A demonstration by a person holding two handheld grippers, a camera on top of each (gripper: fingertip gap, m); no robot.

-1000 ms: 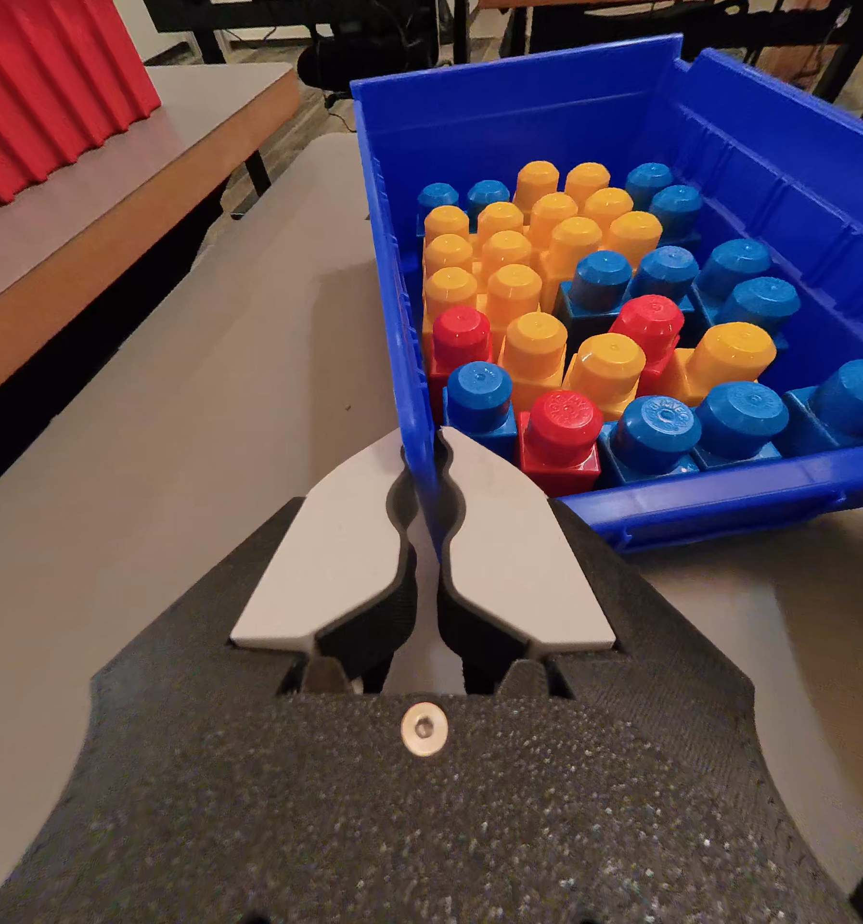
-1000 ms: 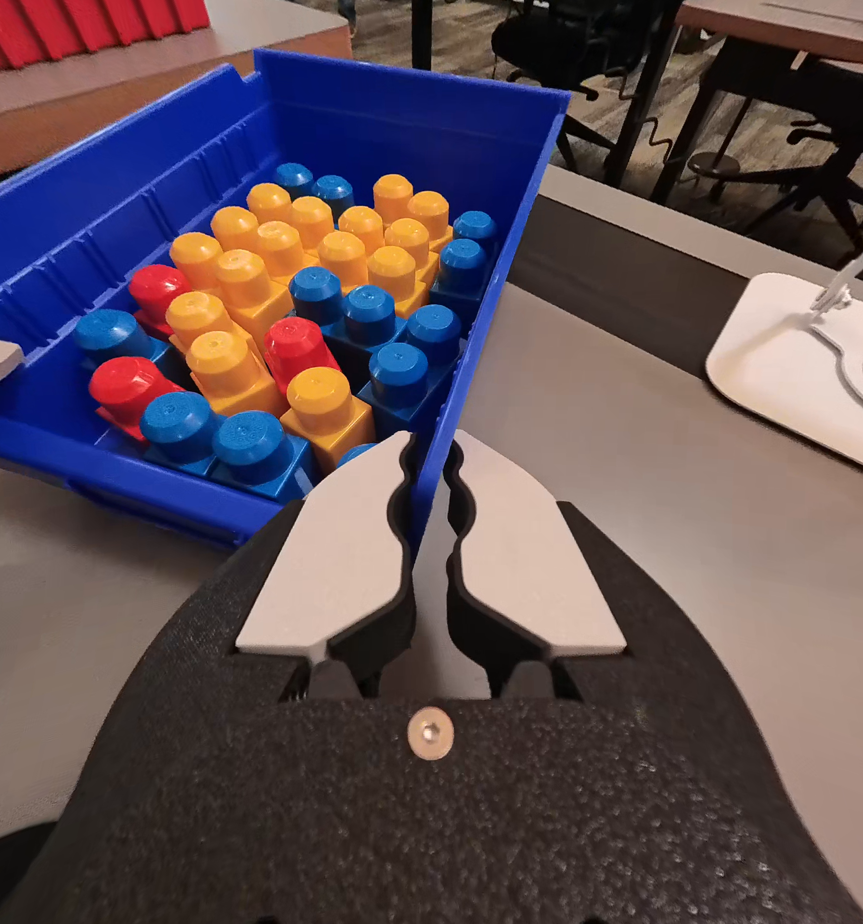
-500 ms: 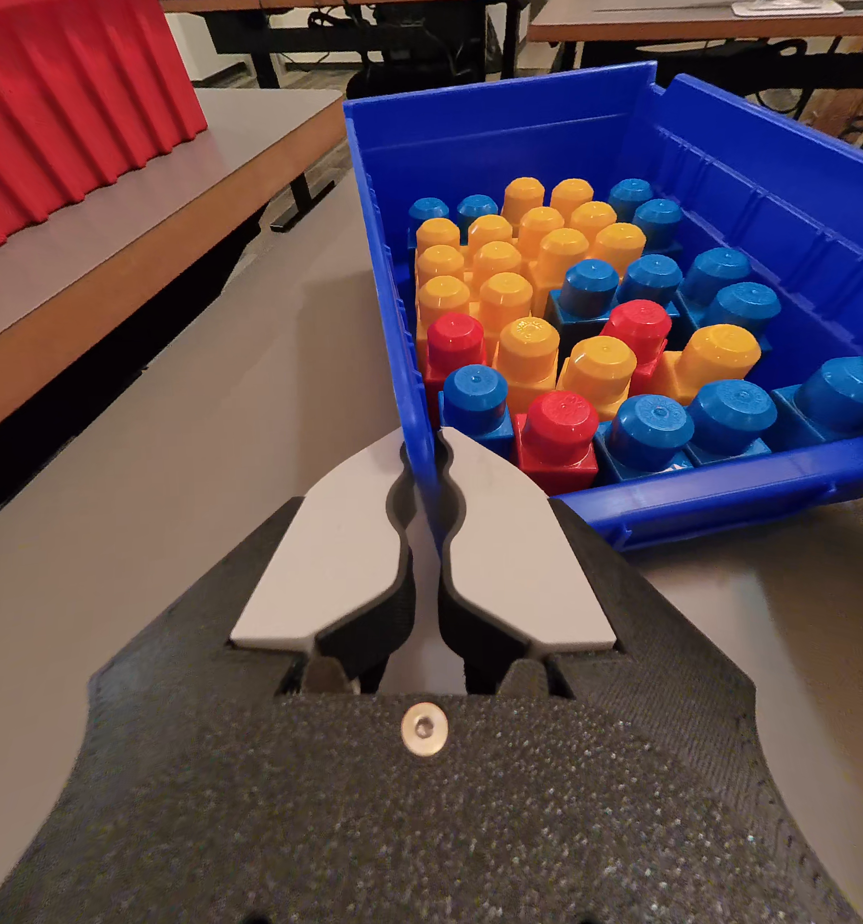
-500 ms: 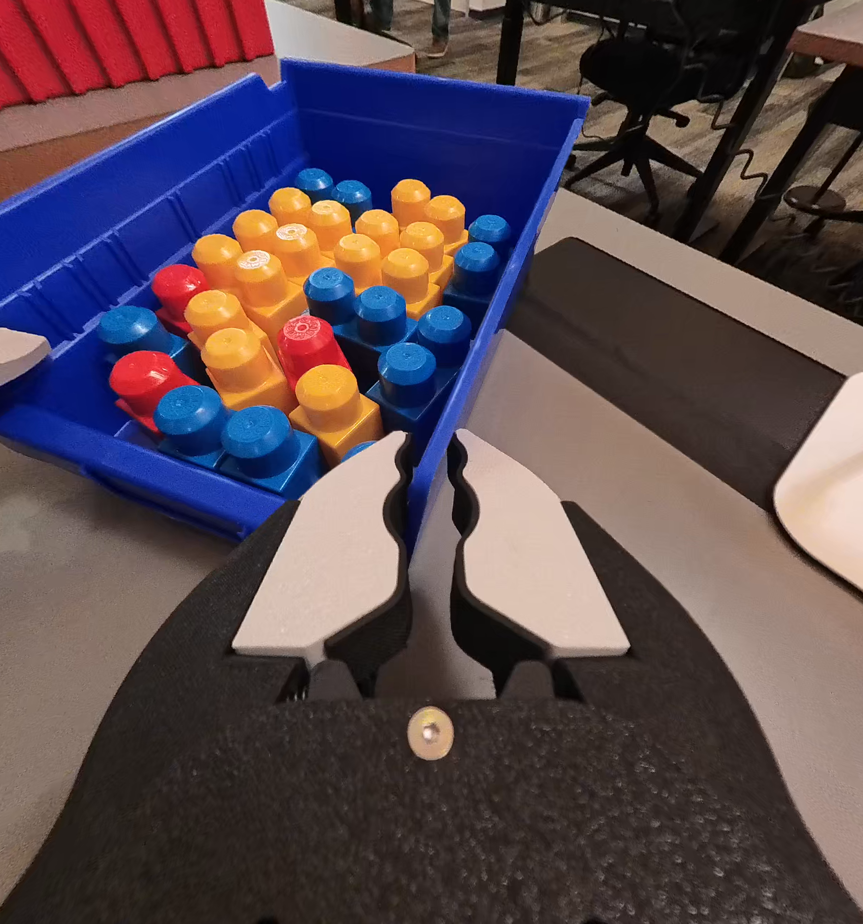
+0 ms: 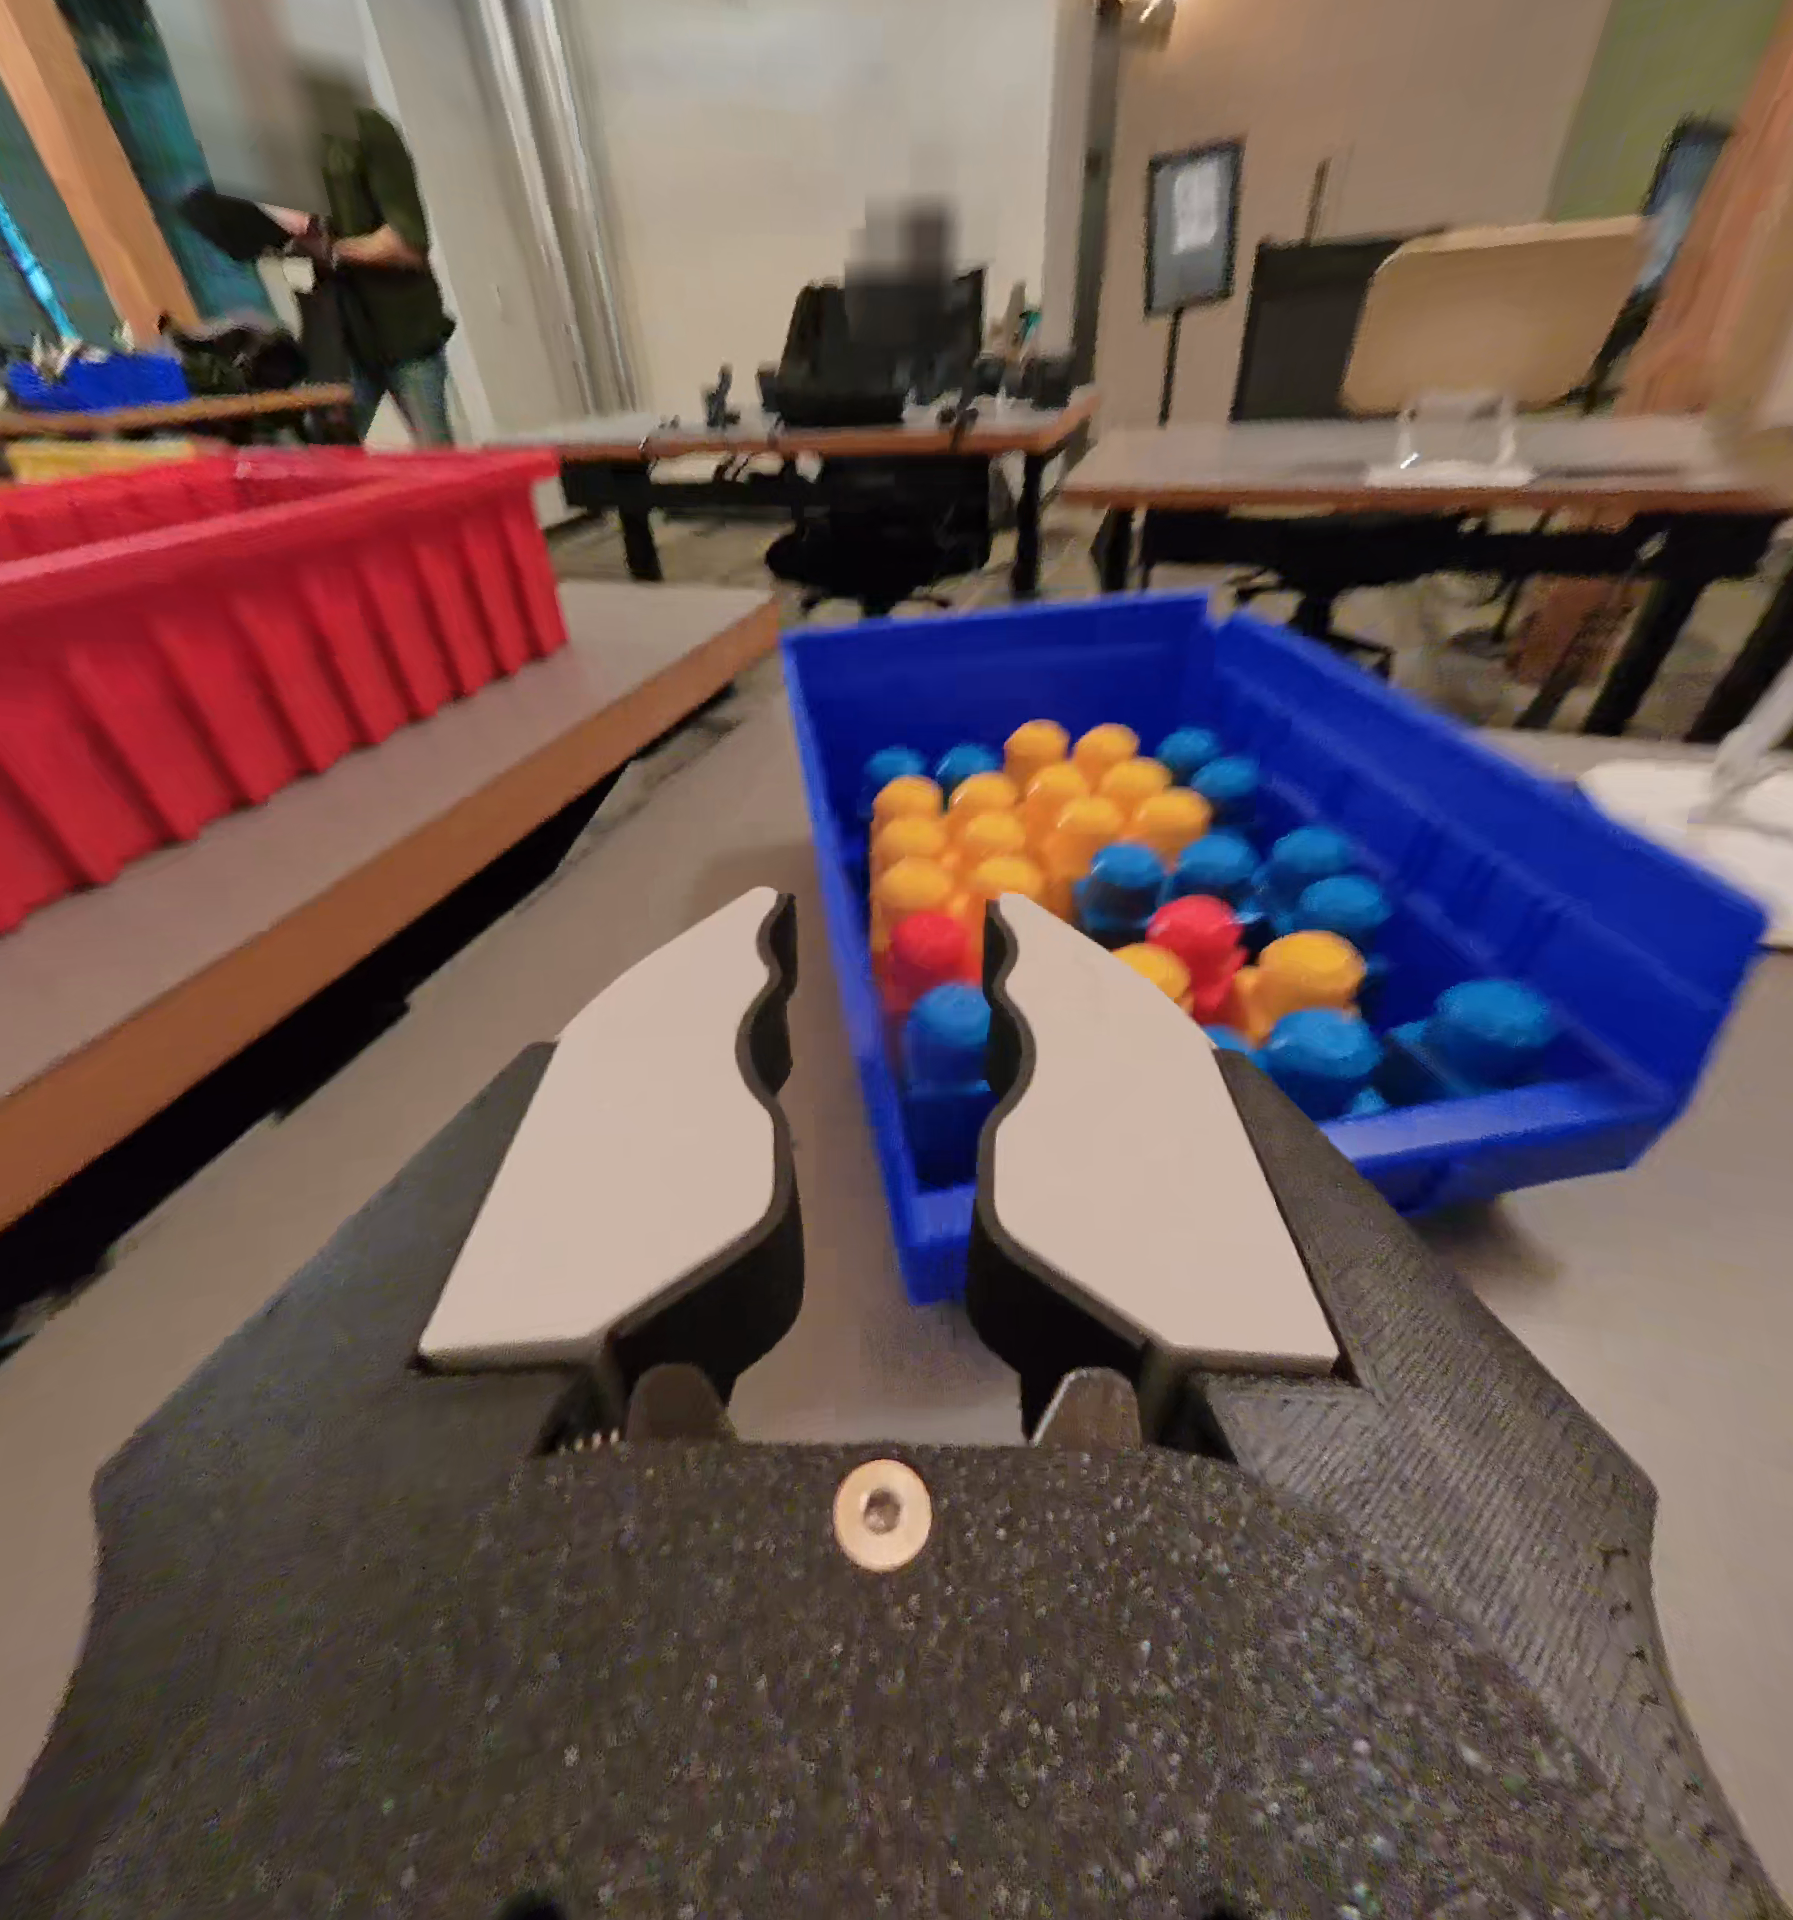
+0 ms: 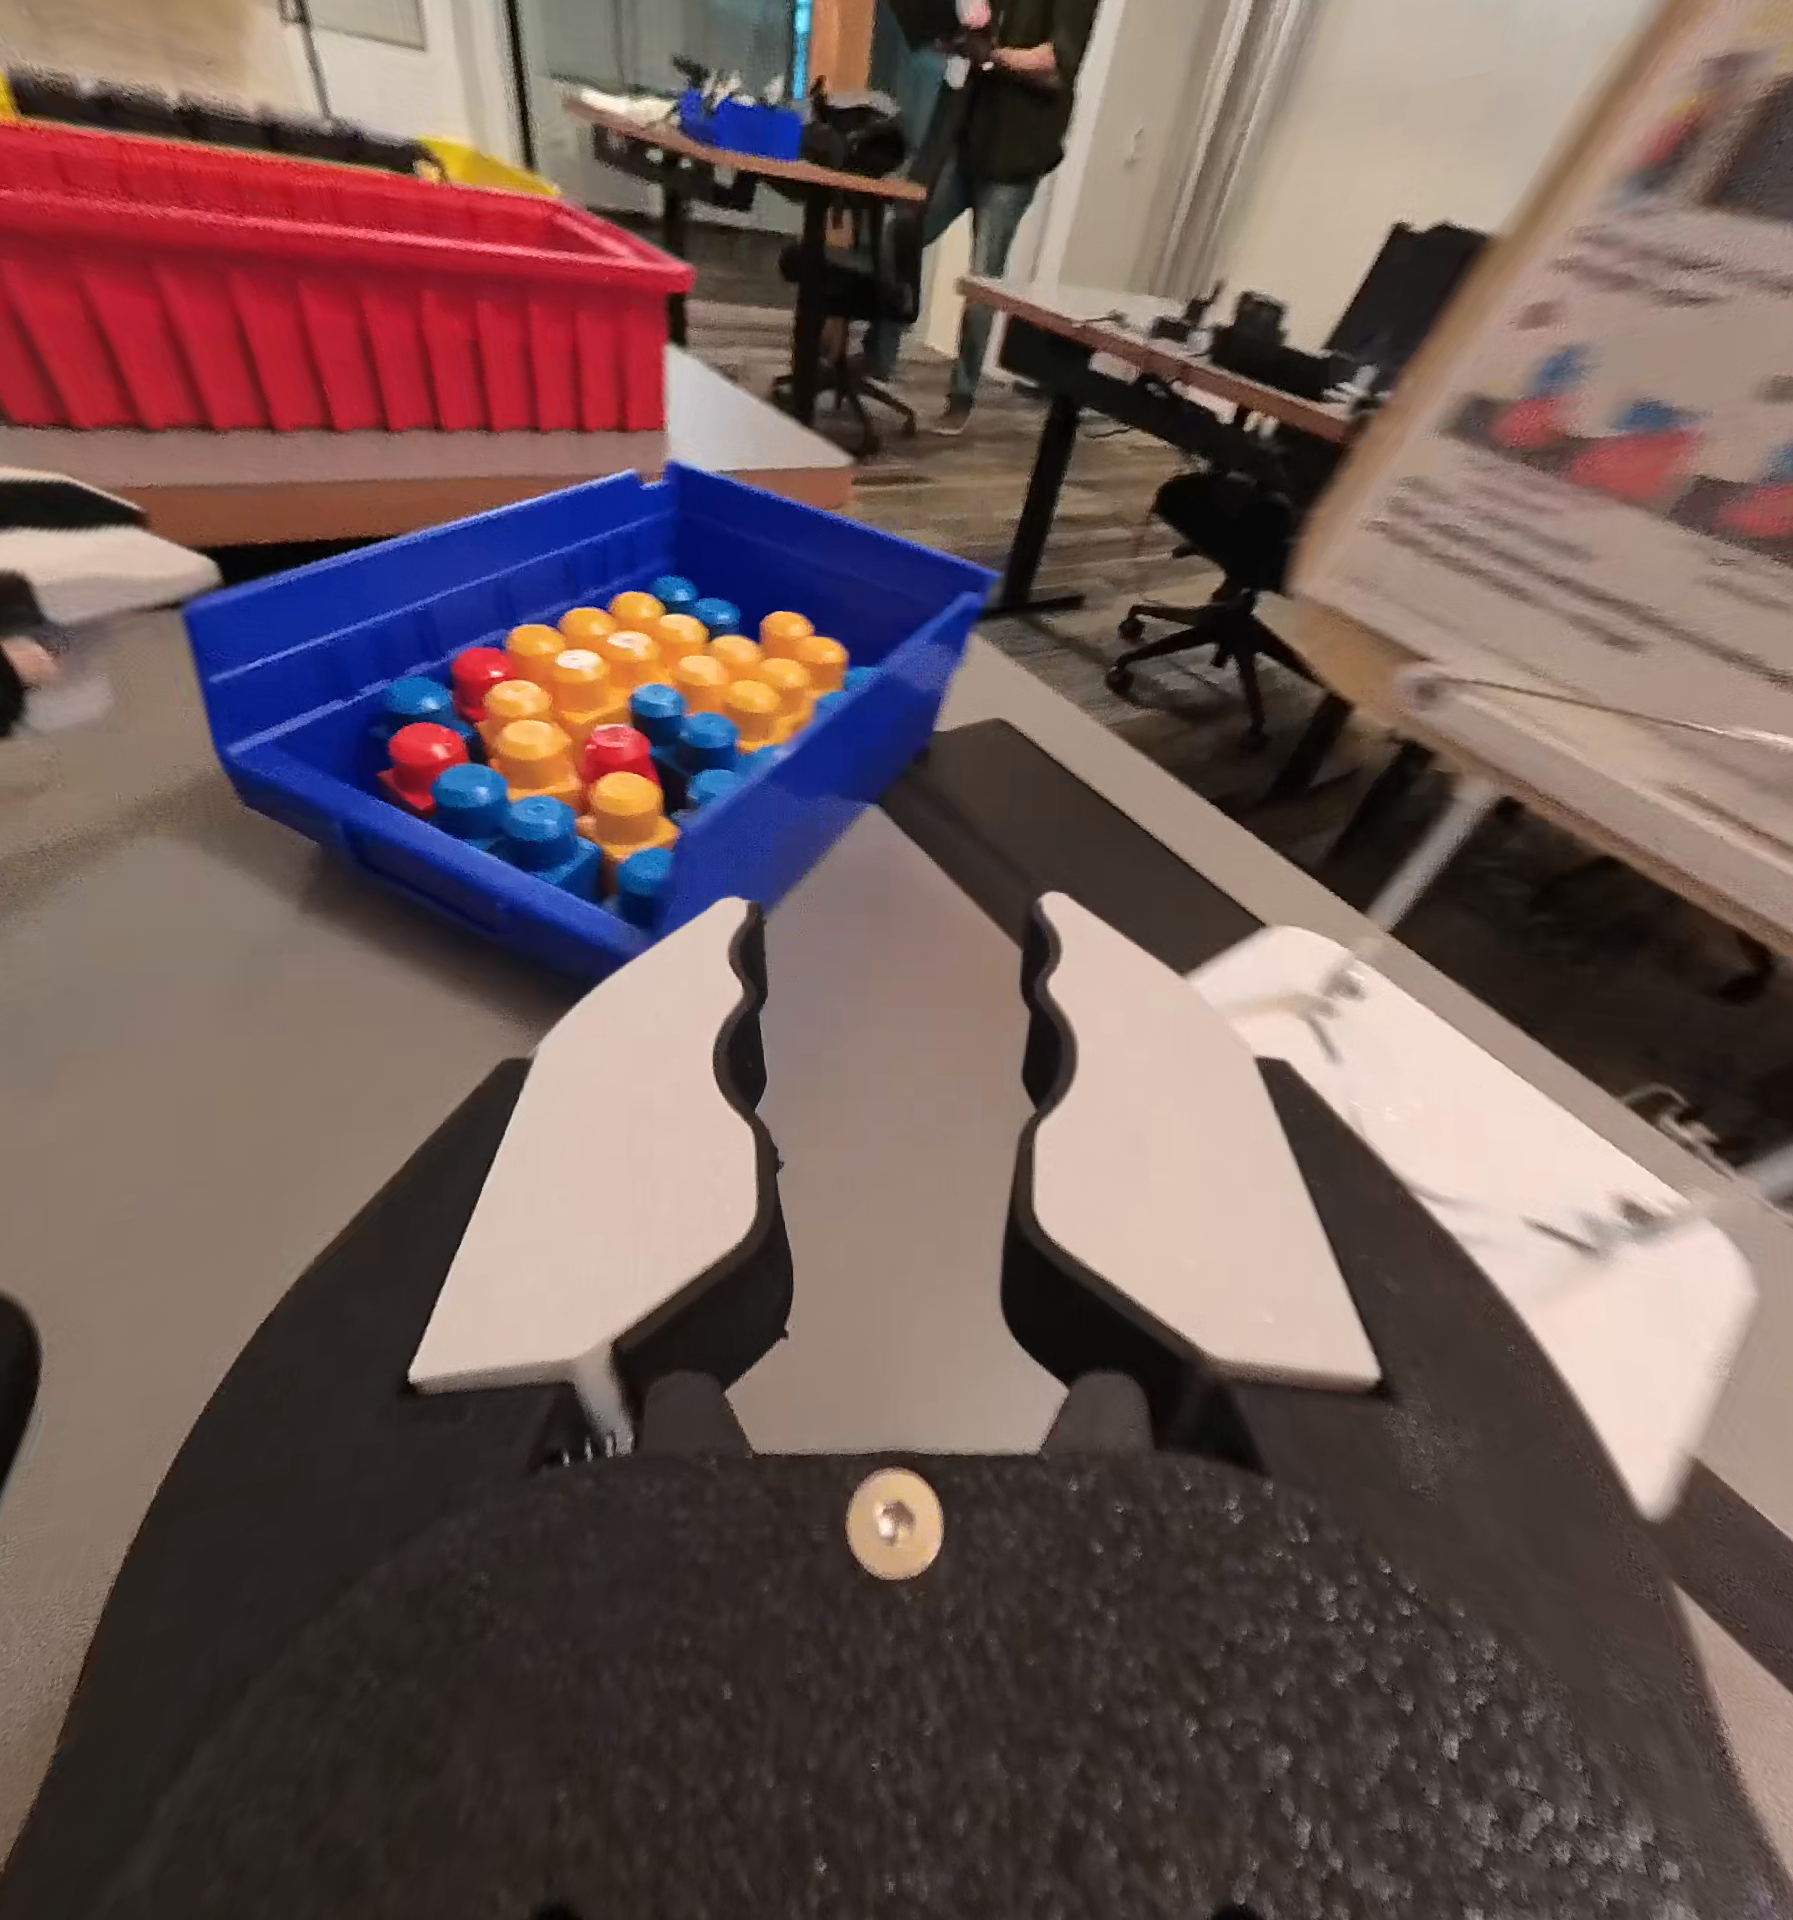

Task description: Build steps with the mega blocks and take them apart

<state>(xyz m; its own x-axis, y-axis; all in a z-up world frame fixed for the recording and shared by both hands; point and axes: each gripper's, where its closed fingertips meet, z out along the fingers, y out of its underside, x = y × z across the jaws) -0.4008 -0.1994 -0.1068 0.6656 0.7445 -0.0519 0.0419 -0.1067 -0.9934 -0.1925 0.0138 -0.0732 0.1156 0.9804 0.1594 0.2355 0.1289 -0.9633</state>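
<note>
Both grippers stand clear of the blue plastic bin (image 6: 331, 634), which rests on the grey table (image 6: 196, 997) toward its far edge, holding all the red, yellow and blue studded mega blocks (image 6: 601, 717) packed upright. The left gripper (image 5: 887, 914) has its jaws apart and empty, just short of the bin's near left corner; the right gripper (image 6: 892, 914) is likewise spread and empty, near the bin's right wall. Half a second ago each gripper was clamped on a bin wall; they have since let go and drawn back and up, and the bin now looks farther off. Positioning the bin seems finished, and no building has begun. The next move likely calls for reaching into the bin for a first block.
</note>
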